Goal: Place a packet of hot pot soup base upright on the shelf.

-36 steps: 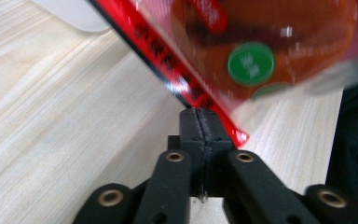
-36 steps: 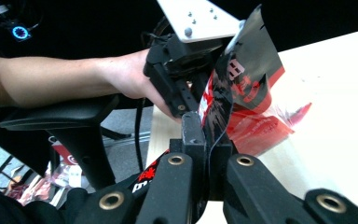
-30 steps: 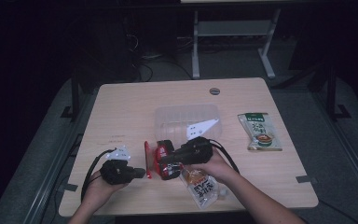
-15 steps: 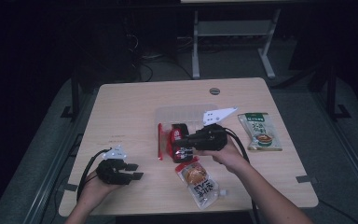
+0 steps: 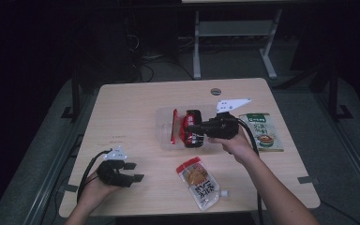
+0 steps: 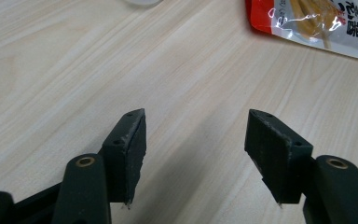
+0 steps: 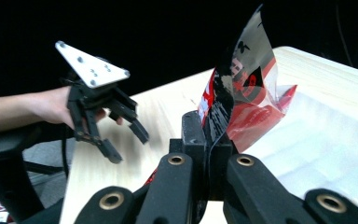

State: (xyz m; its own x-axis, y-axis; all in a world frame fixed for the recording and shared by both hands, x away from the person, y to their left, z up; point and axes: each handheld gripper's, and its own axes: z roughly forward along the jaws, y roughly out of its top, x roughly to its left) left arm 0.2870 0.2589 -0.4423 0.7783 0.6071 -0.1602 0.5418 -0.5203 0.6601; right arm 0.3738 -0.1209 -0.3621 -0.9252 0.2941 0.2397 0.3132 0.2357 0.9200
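Red-and-black snack packet hangs pinched in the right tongs, held just above the clear plastic tray at the middle of the tabletop; in the right gripper view its shiny foil rises from between the clenched jaws. The left tongs sit near the tabletop's front left edge, their jaws just opening, spread apart with nothing between them. A pouch with a spout lies in front, and a green packet to the right.

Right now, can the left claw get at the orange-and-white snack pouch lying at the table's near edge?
Probably yes: the left claw is open and empty, with bare wooden table between it and the orange-and-white snack pouch.
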